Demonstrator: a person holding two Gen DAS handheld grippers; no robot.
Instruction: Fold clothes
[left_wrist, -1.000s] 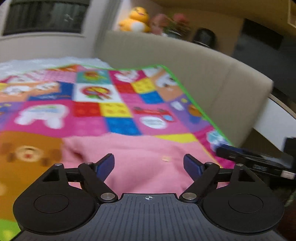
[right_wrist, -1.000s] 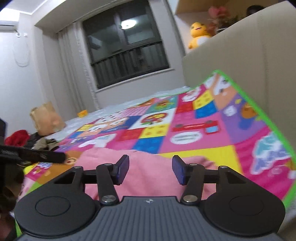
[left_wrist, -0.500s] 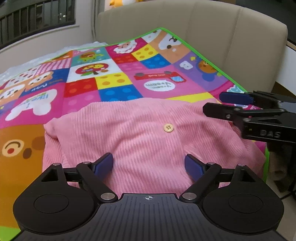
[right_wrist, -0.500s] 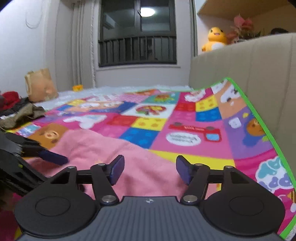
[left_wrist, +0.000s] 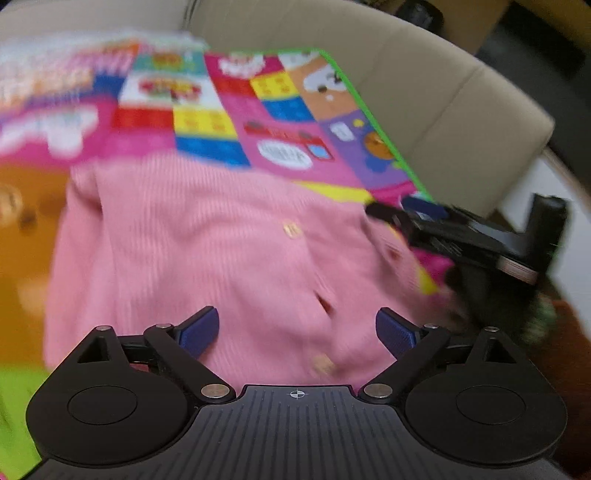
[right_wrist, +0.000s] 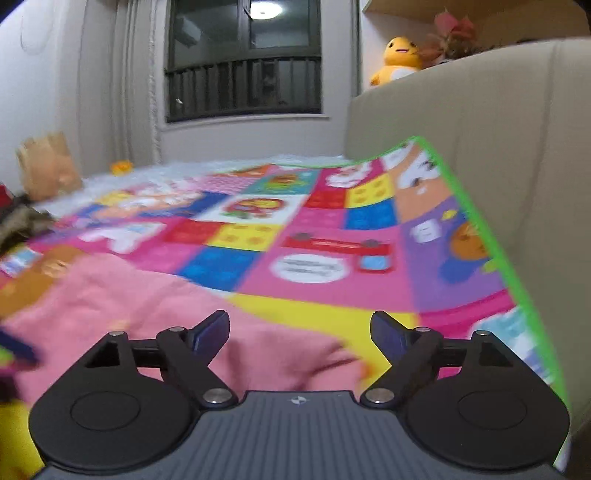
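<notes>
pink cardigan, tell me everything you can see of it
The pink ribbed knit cardigan lies spread front side up on the colourful patchwork play mat, near the mat's green-edged corner. Its fabric looks soft with fine vertical ribs. Pale round buttons run down the placket, which gapes slightly between them. The open left claw hovers over its near hem; the open right claw is at its right edge. Motion blur hides finer detail.

Pink ribbed cardigan (left_wrist: 207, 251), multicoloured patchwork cartoon mat (right_wrist: 314, 236) edged green
</notes>
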